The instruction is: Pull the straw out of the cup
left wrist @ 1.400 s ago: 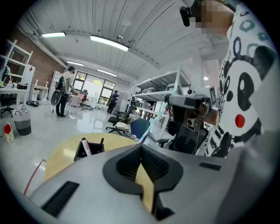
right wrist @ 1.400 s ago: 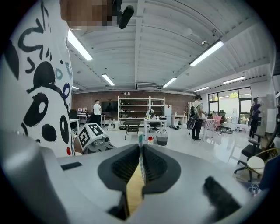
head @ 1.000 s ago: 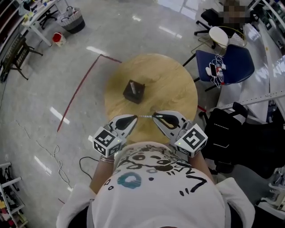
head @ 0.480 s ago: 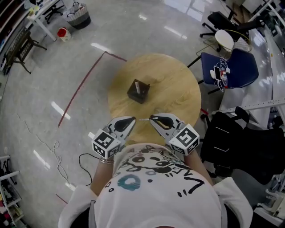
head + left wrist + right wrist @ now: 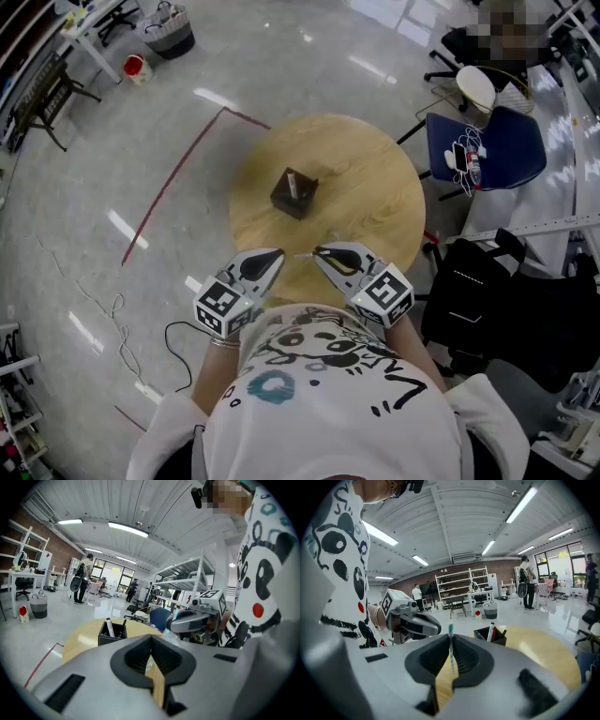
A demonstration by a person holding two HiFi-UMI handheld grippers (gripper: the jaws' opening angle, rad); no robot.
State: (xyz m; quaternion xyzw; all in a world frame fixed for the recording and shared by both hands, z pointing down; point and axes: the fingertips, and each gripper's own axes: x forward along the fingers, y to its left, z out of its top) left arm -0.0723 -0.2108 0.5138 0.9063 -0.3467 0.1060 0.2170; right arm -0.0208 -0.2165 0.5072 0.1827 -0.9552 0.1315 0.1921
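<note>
- Right gripper (image 5: 451, 641): we see the jaws pinched together on a teal-and-white striped straw (image 5: 450, 654). The straw stands up between the pads, with its tip poking out past them.
- Left gripper (image 5: 151, 639): jaws drawn together to a thin slit, and we see nothing clearly gripped.
- In the head view the two grippers are tip to tip, close in front of the person. The straw points from the right one toward 9 o'clock and ends just short of the left tips.
- The straw is in the air over the near edge of the round wooden table (image 5: 370, 187), clear of any container.
- Black box holder (image 5: 294, 193) with pens sits on the table at 12 o'clock from the grippers.
- Blue chair (image 5: 487, 150) is at 2 o'clock, off the table.
</note>
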